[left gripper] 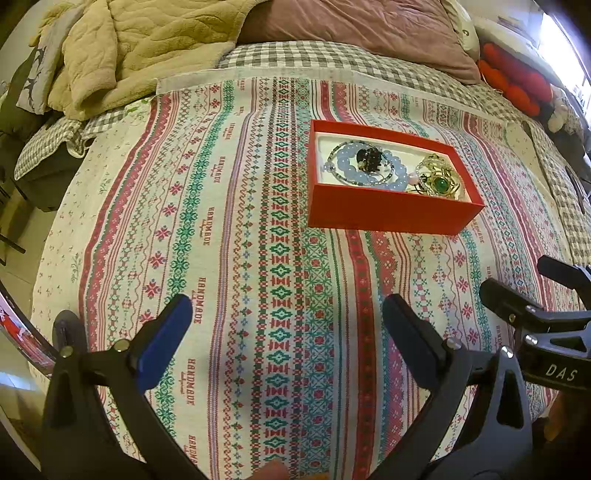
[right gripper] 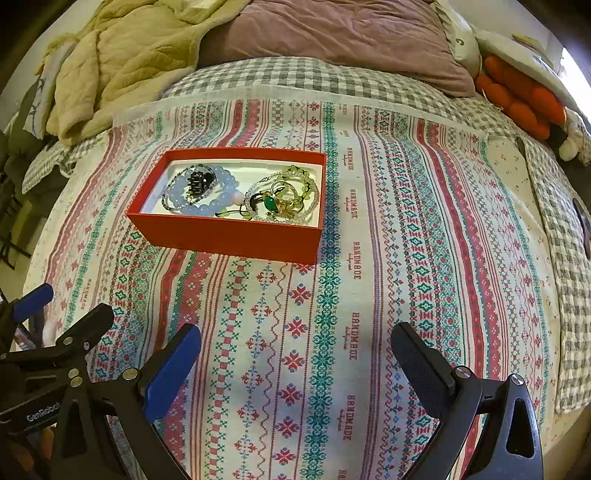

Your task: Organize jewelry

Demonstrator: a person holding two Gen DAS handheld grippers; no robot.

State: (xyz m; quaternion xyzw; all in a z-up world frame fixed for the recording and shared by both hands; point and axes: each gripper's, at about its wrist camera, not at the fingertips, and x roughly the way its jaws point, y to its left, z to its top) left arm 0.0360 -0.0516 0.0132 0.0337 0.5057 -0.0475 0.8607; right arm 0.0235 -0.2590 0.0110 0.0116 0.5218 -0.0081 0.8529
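A red box (left gripper: 384, 214) (right gripper: 225, 236) with a white lining sits on the patterned cloth. Inside lie a pale blue bead bracelet (left gripper: 347, 170) (right gripper: 225, 177), a black hair claw (left gripper: 369, 157) (right gripper: 199, 181), and a tangle of gold and green pieces with a green stone (left gripper: 439, 182) (right gripper: 269, 202). My left gripper (left gripper: 286, 314) is open and empty, well short of the box and to its left. My right gripper (right gripper: 295, 343) is open and empty, near the front edge, right of the box. Each gripper shows at the edge of the other's view.
The patterned cloth (left gripper: 229, 258) (right gripper: 406, 258) covers a bed with a checked sheet (right gripper: 295, 77). A beige quilt (left gripper: 122, 48) and a mauve pillow (right gripper: 332, 33) lie at the back. An orange plush toy (right gripper: 517, 103) lies at the back right.
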